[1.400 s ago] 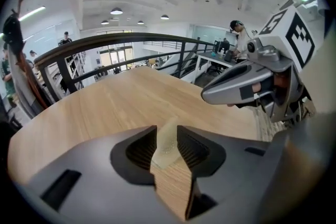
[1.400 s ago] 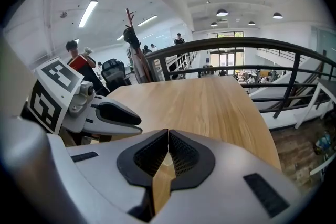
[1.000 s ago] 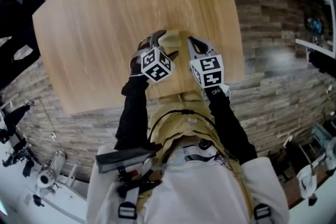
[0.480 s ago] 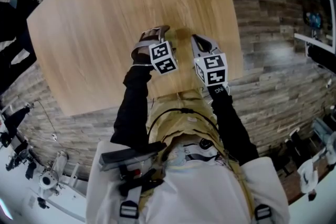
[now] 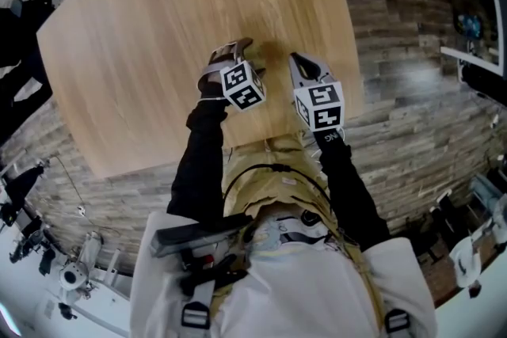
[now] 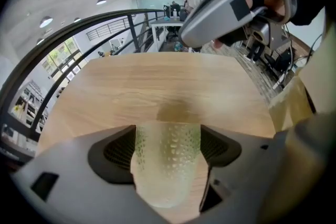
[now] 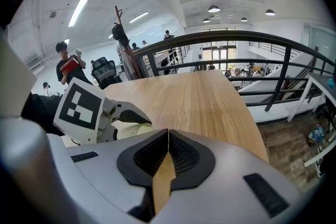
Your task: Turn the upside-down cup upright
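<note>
Pale yellow-green cup [image 6: 167, 165] (bumpy dotted pattern); light wood-grain table [image 5: 182, 28].

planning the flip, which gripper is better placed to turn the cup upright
Left. The left gripper has its jaws closed on the bumpy translucent cup over the table, so it could probably just rotate it. The right gripper is shut and empty beside it.

No words, numbers or brand names can be read. The white marker cubes [image 5: 319, 107] bear only black square patterns.
</note>
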A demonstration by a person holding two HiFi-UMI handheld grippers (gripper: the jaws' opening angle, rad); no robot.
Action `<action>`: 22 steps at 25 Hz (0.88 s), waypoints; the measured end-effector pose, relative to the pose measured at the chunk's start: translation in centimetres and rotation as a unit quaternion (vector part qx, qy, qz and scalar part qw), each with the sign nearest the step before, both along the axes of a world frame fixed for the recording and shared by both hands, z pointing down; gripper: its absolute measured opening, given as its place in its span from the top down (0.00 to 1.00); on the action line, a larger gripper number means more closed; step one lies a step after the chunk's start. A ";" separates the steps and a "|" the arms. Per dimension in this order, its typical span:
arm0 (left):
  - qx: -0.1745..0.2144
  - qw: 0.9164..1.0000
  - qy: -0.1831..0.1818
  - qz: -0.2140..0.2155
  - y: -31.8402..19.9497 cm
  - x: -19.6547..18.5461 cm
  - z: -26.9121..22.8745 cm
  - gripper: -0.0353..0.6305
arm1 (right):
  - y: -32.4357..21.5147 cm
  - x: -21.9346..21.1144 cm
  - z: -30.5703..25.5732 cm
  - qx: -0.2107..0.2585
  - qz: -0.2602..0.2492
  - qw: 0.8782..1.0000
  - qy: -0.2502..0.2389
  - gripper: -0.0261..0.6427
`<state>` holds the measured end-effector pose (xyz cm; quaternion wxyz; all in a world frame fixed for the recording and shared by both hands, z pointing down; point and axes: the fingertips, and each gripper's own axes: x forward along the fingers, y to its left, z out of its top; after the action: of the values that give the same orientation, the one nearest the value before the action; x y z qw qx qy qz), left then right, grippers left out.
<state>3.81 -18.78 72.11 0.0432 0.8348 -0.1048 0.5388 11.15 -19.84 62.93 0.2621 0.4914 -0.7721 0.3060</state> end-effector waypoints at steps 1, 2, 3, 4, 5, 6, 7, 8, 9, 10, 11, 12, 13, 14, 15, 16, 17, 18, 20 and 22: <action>0.002 1.000 0.019 -0.019 -0.3 0.0 -0.5 0.39 | 0.0 0.0 -0.1 0.001 -0.001 1.000 0.000 0.93; 0.003 0.998 0.042 -0.042 -0.6 0.1 -1.0 0.39 | 0.0 -0.2 -0.2 0.003 -0.002 1.000 -0.001 0.93; 0.003 0.995 0.068 -0.066 -0.9 0.0 -1.6 0.39 | 0.0 -0.3 -0.3 0.005 -0.004 1.000 -0.002 0.93; 0.003 0.991 0.096 -0.092 -1.2 -0.2 -2.2 0.39 | 0.0 -0.6 -0.4 0.007 -0.006 1.000 -0.003 0.93; 0.004 0.985 0.125 -0.118 -1.5 -0.4 -2.8 0.39 | 0.1 -0.8 -0.5 0.009 -0.008 1.000 -0.004 0.93; 0.007 0.977 0.155 -0.144 -1.9 -0.6 -3.4 0.39 | 0.1 -1.0 -0.6 0.011 -0.010 1.000 -0.004 0.93; 0.012 0.969 0.181 -0.166 -2.2 -0.8 -4.0 0.39 | 0.1 -1.2 -0.7 0.013 -0.012 1.000 -0.005 0.93; 0.020 0.961 0.205 -0.184 -2.6 -0.9 -4.7 0.39 | 0.1 -1.3 -0.8 0.015 -0.014 1.000 -0.005 0.93; 0.030 0.953 0.227 -0.199 -3.0 -1.1 -5.5 0.39 | 0.1 -1.5 -0.8 0.016 -0.016 1.000 -0.005 0.93; 0.041 0.944 0.248 -0.213 -3.3 -1.3 -6.2 0.39 | 0.2 -1.7 -0.9 0.018 -0.019 1.000 -0.005 0.93; 0.050 0.934 0.271 -0.228 -3.6 -1.6 -6.8 0.39 | 0.3 -1.9 -0.9 0.018 -0.021 1.000 -0.005 0.93; 0.057 0.924 0.291 -0.243 -3.8 -1.9 -7.1 0.39 | 0.4 -2.1 -0.9 0.019 -0.023 1.000 -0.004 0.93; 0.061 0.914 0.306 -0.257 -3.9 -2.3 -7.2 0.39 | 0.6 -2.3 -1.0 0.020 -0.025 0.999 -0.004 0.93; 0.063 0.908 0.316 -0.269 -3.8 -2.7 -7.1 0.39 | 0.7 -2.5 -1.0 0.021 -0.027 0.999 -0.004 0.93; 0.064 0.904 0.320 -0.277 -3.6 -3.0 -7.0 0.39 | 0.9 -2.7 -1.1 0.022 -0.028 0.999 -0.004 0.93; 0.064 0.901 0.322 -0.282 -3.4 -3.3 -6.8 0.39 | 1.0 -2.8 -1.1 0.023 -0.030 0.999 -0.004 0.93; 0.064 0.900 0.324 -0.286 -3.1 -3.5 -6.6 0.39 | 1.2 -2.9 -1.1 0.023 -0.032 0.999 -0.004 0.93; 0.064 0.898 0.326 -0.288 -2.9 -3.6 -6.5 0.39 | 1.4 -3.0 -1.1 0.023 -0.034 0.999 -0.004 0.93; 0.067 0.895 0.330 -0.292 -2.5 -4.0 -6.4 0.39 | 1.7 -3.2 -1.1 0.022 -0.037 0.999 -0.002 0.93; 0.069 0.895 0.329 -0.293 -2.1 -4.3 -6.5 0.39 | 1.9 -3.5 -1.2 0.023 -0.040 0.999 -0.001 0.93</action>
<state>-0.50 -20.90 65.60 0.1732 0.8966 -0.3617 0.1877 7.68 -17.94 61.69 0.2620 0.4653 -0.7985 0.2778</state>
